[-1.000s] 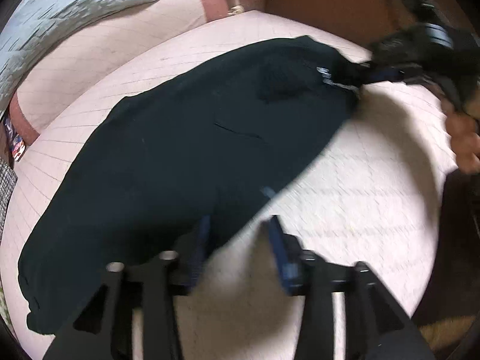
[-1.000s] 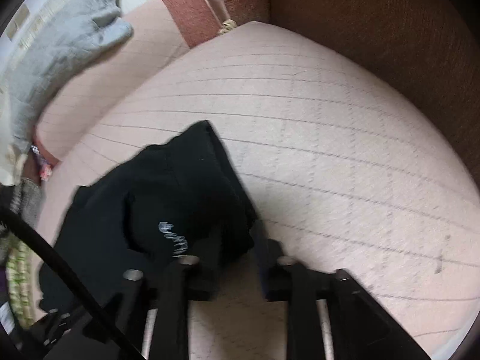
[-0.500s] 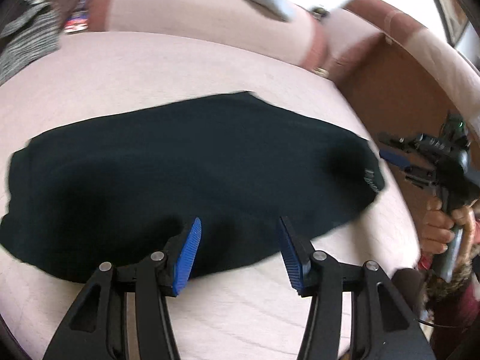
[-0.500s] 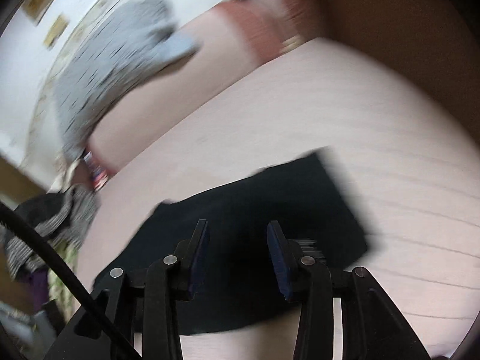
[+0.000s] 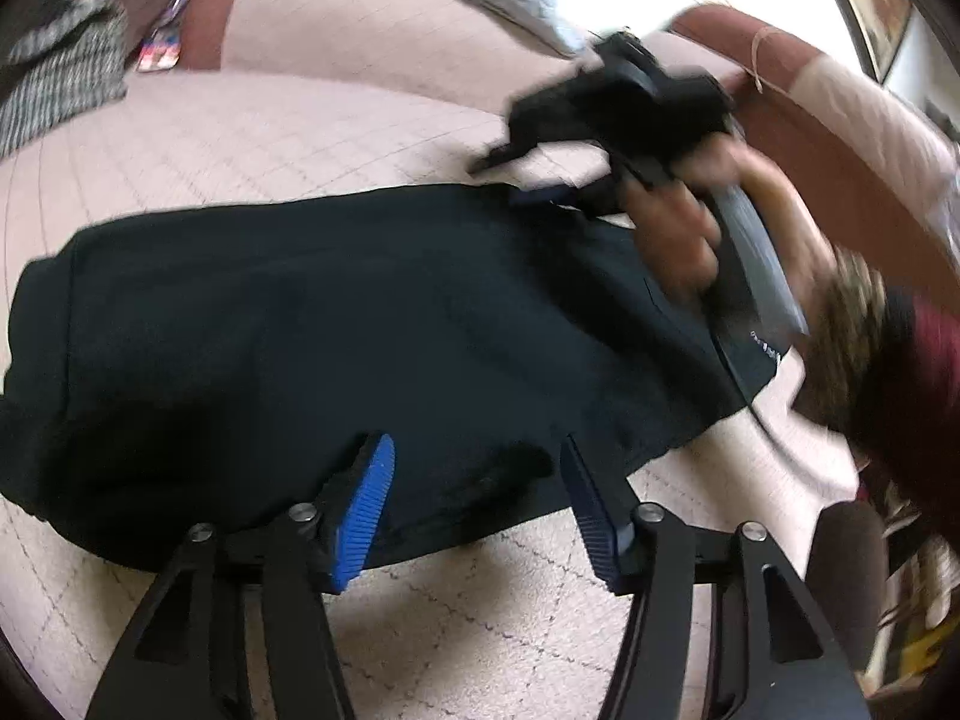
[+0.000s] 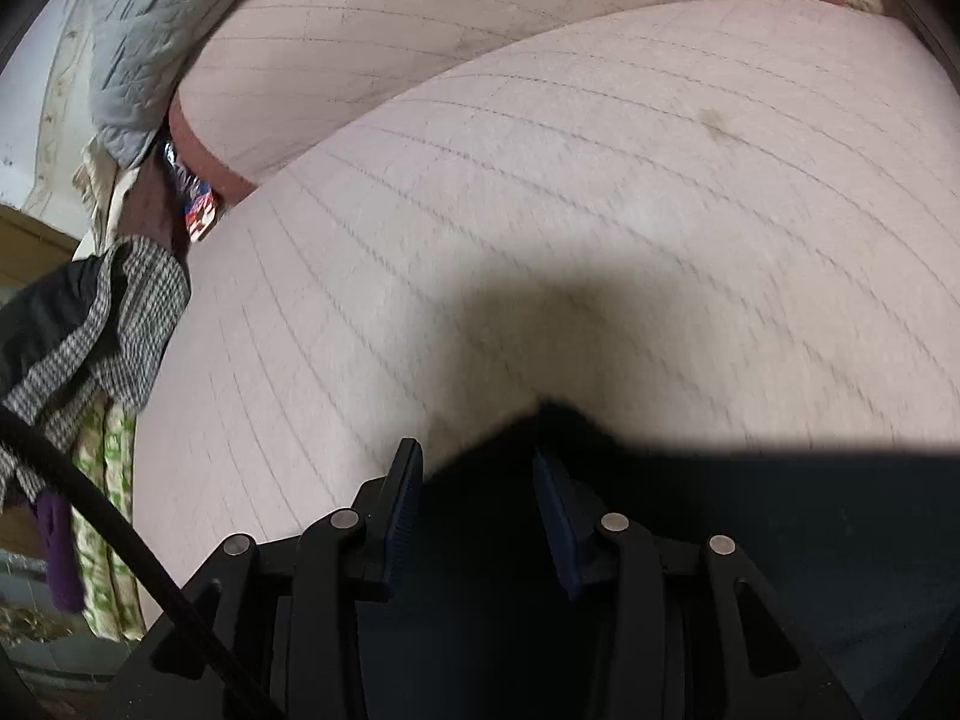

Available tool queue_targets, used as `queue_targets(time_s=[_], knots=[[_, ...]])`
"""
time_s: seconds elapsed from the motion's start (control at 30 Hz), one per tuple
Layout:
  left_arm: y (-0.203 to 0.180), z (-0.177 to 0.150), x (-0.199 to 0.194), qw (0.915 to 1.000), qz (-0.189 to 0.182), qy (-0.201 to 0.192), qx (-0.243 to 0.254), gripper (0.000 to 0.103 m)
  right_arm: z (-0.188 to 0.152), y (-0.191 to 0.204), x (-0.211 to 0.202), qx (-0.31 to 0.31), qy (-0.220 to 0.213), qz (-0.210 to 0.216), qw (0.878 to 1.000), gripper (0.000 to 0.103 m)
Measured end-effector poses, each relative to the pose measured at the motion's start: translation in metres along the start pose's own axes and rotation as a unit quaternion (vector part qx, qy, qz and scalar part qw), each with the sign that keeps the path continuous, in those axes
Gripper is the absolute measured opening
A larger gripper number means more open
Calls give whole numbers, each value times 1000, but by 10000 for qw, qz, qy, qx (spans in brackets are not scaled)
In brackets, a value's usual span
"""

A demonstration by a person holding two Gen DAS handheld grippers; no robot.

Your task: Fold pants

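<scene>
Black pants lie folded on a pink quilted sofa seat, a gripper at each long edge.

At the far left of the left wrist view a checked grey cloth (image 5: 57,87) hangs over the seat's end, and the pants (image 5: 372,324) stretch across the sofa seat (image 5: 312,138) from left to right as one long dark band. The left gripper (image 5: 477,501) stands over their near edge with its fingers (image 5: 369,501) opening, blue pads apart, cloth beneath the gap but not pinched. Further right, a hand (image 5: 678,228) carries the right gripper (image 5: 528,180), blurred, above the pants' far edge. In the right wrist view, its fingers (image 6: 399,510) stand partly open over that edge, dark cloth between them; whether the pads press on it cannot be told.
</scene>
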State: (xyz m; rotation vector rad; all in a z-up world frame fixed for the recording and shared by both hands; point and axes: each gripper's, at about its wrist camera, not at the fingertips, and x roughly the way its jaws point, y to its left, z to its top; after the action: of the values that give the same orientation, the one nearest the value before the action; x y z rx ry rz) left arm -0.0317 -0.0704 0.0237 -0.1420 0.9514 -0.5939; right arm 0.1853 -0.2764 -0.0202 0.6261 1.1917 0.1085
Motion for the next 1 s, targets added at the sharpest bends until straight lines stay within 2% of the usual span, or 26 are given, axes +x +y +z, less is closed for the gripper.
queue_targets(time_s=[0.07,0.13,0.23,0.33,0.43,0.47,0.57,0.63,0.73,0.87,1.0], knots=[[-6,1,0,10000,-28,-18,3,66,15,12,1,-166,19,-228,9996,43],[-4,2,-4,9999,-87,-10,-99,66,24,27,-11,-373,-385,-803,9953,41],[9,0,-29,9984,-277,-102,-475,66,20,35,-29,-250,-481,-602,9967,41],[30,6,-64,9922,-286,-535,-1086,66,1,47,-43,-405,-436,-519,9969,41],[69,2,-102,9796,143,-1014,-1729,68,-24,73,-47,-788,-255,-426,9957,41],[87,-4,-114,9723,361,-1135,-2012,69,-33,84,-47,-873,-141,-268,9957,42],[134,-22,-128,9499,868,-1122,-2785,70,-60,120,-40,-1128,263,203,9931,42],[156,-33,-136,9359,948,-1179,-3181,70,-81,143,-32,-1345,426,307,9895,42],[166,-35,-145,9251,1064,-1356,-3384,70,-111,184,-15,-1766,682,338,9813,41],[171,-33,-155,9157,1226,-1584,-3484,70,-148,242,10,-2493,783,79,9652,41],[179,-34,-157,9035,1420,-1593,-3717,70,-171,269,31,-2873,1012,-201,9523,41]])
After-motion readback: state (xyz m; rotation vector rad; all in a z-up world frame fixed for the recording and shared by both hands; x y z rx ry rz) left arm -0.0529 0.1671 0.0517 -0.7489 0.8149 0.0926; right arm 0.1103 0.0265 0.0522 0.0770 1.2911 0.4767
